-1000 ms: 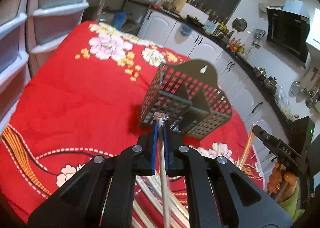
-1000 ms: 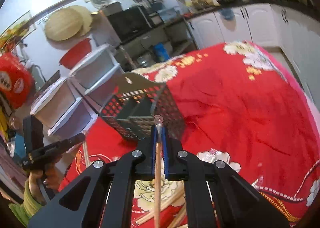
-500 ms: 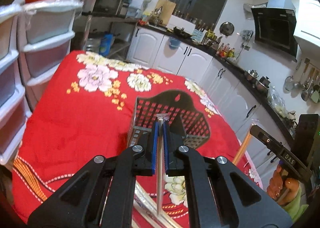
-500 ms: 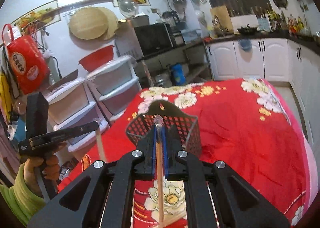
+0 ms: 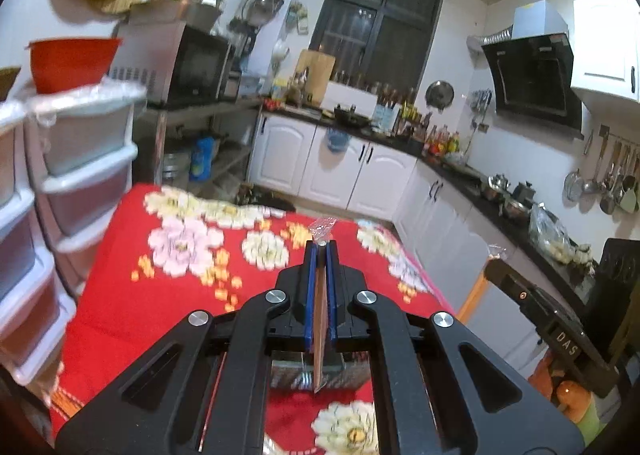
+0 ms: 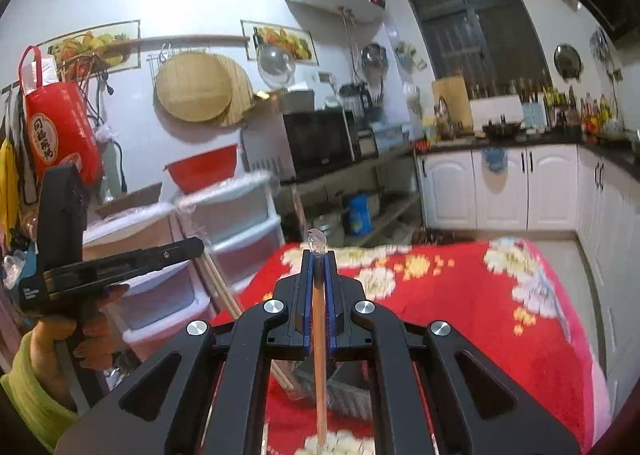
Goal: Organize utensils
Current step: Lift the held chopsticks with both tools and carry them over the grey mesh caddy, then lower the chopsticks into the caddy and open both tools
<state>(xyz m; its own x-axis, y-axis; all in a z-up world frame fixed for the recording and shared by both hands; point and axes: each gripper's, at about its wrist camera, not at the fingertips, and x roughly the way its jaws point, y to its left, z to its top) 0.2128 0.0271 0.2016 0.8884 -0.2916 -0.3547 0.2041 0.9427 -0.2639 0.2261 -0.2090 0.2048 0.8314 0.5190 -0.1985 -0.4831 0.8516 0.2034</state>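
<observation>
Both hand-held grippers, left [image 5: 319, 251] and right [image 6: 318, 255], clench chopsticks [image 6: 319, 335] (wrapped tips) above the table [image 5: 120, 295].

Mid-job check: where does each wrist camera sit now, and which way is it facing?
Left wrist: on the left gripper, shut on chopsticks, facing the red tablecloth and window; right gripper at right.
Right wrist: on that gripper, gripping its own, facing the drawer units; left hand visible.
Shared: tablecloth, cabinets.
</observation>
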